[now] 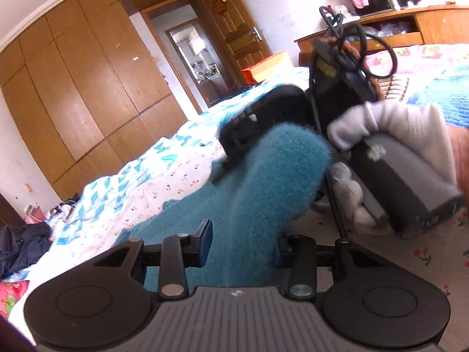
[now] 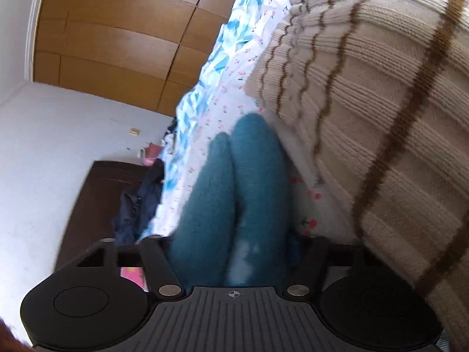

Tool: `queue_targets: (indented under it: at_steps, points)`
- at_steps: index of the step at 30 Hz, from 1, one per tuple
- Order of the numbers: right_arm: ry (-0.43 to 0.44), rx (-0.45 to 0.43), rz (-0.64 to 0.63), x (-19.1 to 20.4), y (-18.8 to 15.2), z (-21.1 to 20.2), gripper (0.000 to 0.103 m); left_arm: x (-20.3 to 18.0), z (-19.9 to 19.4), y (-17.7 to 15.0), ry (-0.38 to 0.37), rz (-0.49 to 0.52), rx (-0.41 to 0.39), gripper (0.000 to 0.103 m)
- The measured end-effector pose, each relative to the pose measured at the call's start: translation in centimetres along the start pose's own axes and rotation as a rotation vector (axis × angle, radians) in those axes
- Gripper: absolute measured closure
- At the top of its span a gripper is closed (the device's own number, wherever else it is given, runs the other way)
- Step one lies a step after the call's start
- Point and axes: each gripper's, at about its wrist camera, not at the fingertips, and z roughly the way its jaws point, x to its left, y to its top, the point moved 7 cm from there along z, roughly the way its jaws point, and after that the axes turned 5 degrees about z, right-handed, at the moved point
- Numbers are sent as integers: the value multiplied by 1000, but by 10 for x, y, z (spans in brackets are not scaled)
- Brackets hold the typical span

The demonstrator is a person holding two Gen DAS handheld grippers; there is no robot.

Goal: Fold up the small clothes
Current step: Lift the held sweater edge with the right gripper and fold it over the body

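Teal fuzzy garment, raised off the bed and doubled over between two tools. Left gripper with blue pads set apart, fabric passing between them; firm pinch or loose contact not determinable from this view. Right gripper with two lobes of the same teal fabric bunched between its fingers, pads hidden by the pile; apparently clamped on it. Held aloft, probably to bring one end over the other before laying flat. A gloved hand on the right tool's handle, close beside the left tool. Striped beige knit just beside the teal fabric, crowding that side. Cherry-print sheet toward the bed's wardrobe-side edge bare, with room for setting down; rumpled blue-and-white quilt along that edge, dark clothing beyond it.
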Motion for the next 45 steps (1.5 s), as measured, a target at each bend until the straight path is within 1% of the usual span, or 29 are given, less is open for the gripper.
queue_targets:
  at_steps: [1, 3, 6, 9, 10, 12, 14, 17, 19, 21, 22, 24, 25, 27, 31, 33, 36, 38, 41, 43, 45]
  points:
    - [-21, -1, -10, -3, -1, -2, 69, 0, -2, -1, -21, -11, 6, 56]
    - [12, 0, 20, -8, -2, -7, 72, 2, -6, -3, -67, -39, 21, 56]
    - [9, -6, 8, -5, -4, -9, 74, 9, -21, -3, -104, -76, 28, 55]
    - [18, -4, 11, -6, -5, -10, 74, 13, -43, -4, -122, -112, 18, 51]
    - [19, -5, 12, -5, -5, -10, 74, 16, -48, -3, -116, -122, 13, 51]
    - [21, -8, 13, -4, -5, -10, 74, 28, -51, 0, -82, -143, 5, 49]
    - [24, -11, 18, -4, -5, -10, 74, 47, -42, 1, -36, -175, -5, 47]
    - [27, -12, 20, -4, -3, -8, 74, 70, -25, -6, 3, -266, 23, 47]
    - [33, -16, 18, -2, -3, -9, 75, 86, -6, -13, 40, -320, 50, 46]
    - [42, -20, 27, 2, -4, -11, 75, 92, 11, -25, 114, -311, 75, 46]
    - [43, -24, 24, 4, -5, -13, 75, 93, 19, -34, 141, -306, 102, 46]
    - [41, -31, 11, 11, -8, -16, 76, 93, 36, -57, 144, -324, 180, 46]
    - [49, -29, 20, 14, -10, -18, 76, 93, 41, -68, 132, -338, 200, 44]
    - [87, -21, 48, 25, -15, -22, 77, 93, 41, -78, 110, -361, 185, 44]
    - [118, -23, 81, 53, -25, -26, 77, 97, 44, -78, 71, -344, 188, 44]
    - [114, -18, 86, 71, -33, -22, 77, 102, 47, -79, 43, -359, 179, 43]
    - [94, -10, 57, 106, -46, -12, 77, 118, 38, -85, 0, -426, 157, 43]
    - [74, -12, 44, 127, -54, -3, 77, 132, 27, -91, 18, -446, 146, 44]
    - [65, -10, 49, 152, -67, 16, 77, 160, 6, -108, 83, -460, 144, 44]
    - [69, 5, 80, 162, -76, 31, 77, 182, -7, -126, 121, -476, 160, 44]
    - [74, 21, 107, 171, -88, 48, 77, 199, -13, -147, 144, -491, 199, 44]
